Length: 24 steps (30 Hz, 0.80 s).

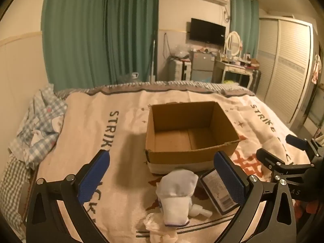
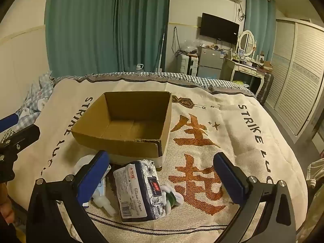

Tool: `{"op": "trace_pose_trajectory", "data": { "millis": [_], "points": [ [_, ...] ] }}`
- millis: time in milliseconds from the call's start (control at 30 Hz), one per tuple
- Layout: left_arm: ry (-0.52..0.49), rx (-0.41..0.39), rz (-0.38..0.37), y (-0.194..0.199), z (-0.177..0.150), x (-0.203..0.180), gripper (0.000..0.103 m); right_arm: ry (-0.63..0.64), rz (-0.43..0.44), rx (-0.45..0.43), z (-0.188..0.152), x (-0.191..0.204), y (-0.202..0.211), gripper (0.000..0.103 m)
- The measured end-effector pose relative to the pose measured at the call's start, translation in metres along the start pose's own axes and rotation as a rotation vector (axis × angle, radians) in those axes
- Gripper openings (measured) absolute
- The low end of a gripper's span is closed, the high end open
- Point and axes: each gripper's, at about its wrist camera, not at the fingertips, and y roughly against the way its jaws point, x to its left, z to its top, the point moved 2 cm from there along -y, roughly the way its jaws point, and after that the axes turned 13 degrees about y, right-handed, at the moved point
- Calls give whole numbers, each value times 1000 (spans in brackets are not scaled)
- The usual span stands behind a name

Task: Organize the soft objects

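Both grippers hovered over bed, tilted down. Left gripper (image 1: 162, 174) jaws spread wide, nothing btwn pads; right gripper (image 2: 162, 174) same, released, empty. Cardboard box (image 1: 188, 129) sat open-topped mid-blanket (image 1: 129, 105), nothing visible inside. Soft items lay near edge, just in front of box: white sock (image 1: 178, 192) bunched, a white plastic bottle (image 1: 199, 210) partly under it, tissue pack (image 2: 139, 190) to its right, small white-green cloth (image 2: 172, 195) touching pack's right side. Checked bedding (image 1: 38, 121) piled far left.
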Motion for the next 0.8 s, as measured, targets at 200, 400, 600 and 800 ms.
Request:
{"op": "trace_pose_trajectory", "data": {
  "millis": [200,400,600,800],
  "points": [
    [3,6,2,-2,1,2,103,3,5,6,2,-4,-2,103],
    [1,7,8,-3,-1,2,103,4,6,7,1,-4,-1,103],
    [-6,7,12,-5,-3,0,103,4,4,7,1,-4,-2,103],
    [-6,9,13,-6,-3,0,103,5,5,10,0,-4,-2,103]
  ]
}}
